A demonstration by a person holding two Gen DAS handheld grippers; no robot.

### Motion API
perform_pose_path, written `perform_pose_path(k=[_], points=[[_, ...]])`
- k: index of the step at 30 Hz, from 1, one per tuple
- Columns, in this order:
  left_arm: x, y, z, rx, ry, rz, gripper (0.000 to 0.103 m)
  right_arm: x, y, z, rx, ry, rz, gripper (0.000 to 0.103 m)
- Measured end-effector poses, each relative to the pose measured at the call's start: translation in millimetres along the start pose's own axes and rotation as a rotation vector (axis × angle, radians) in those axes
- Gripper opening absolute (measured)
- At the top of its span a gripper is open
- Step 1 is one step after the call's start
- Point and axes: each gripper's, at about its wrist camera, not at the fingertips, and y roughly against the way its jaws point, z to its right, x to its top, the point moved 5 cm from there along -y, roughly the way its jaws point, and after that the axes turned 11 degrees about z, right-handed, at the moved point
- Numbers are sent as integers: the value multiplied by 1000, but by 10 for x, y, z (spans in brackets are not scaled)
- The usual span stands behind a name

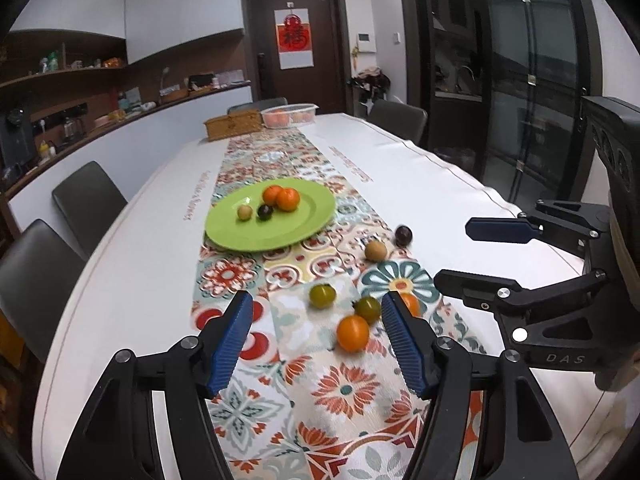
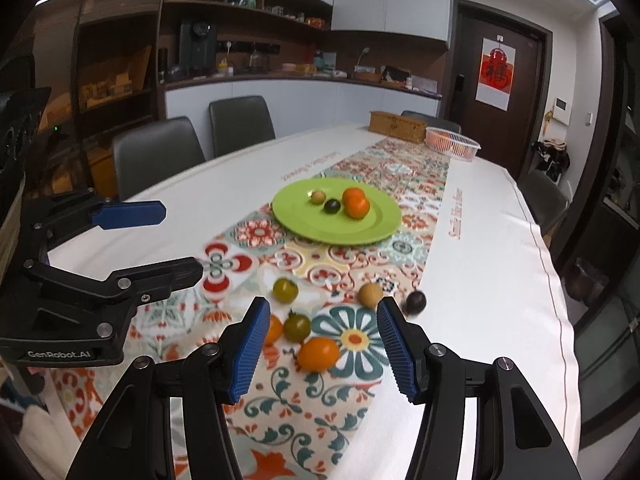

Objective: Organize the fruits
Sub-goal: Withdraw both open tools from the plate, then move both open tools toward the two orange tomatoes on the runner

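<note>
Hovering with both grippers empty, we see the orange tomato (image 1: 352, 333) lying loose mid-counter just ahead of the half-open left gripper (image 1: 316, 340), the nearer one, short of the green plate (image 1: 224, 228).

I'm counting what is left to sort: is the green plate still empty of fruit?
No: the green plate already holds four fruits, two oranges, a dark fruit and a pale one.

Left claw (image 1: 316, 344) tilts downward, its blue ribbed fingers (image 1: 234, 340) spread apart with nothing pressed between them. Right claw (image 2: 322, 350) sits just beside it at the same downward tilt, blue fingers (image 2: 250, 350) likewise parted and gripping nothing, both pointing roughly the same way
</note>
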Motion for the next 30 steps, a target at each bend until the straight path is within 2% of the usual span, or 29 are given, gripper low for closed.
perform_pose_path(k=[15, 21, 30], points=[[-312, -238, 204, -127, -101, -56, 65, -336, -200, -66, 56, 69, -91, 57], [-376, -329, 248, -153, -154, -73, 65, -479, -336, -52, 72, 91, -139, 56], [-513, -570, 234, -197, -144, -137, 63, -585, -528, -50, 100, 95, -181, 56]])
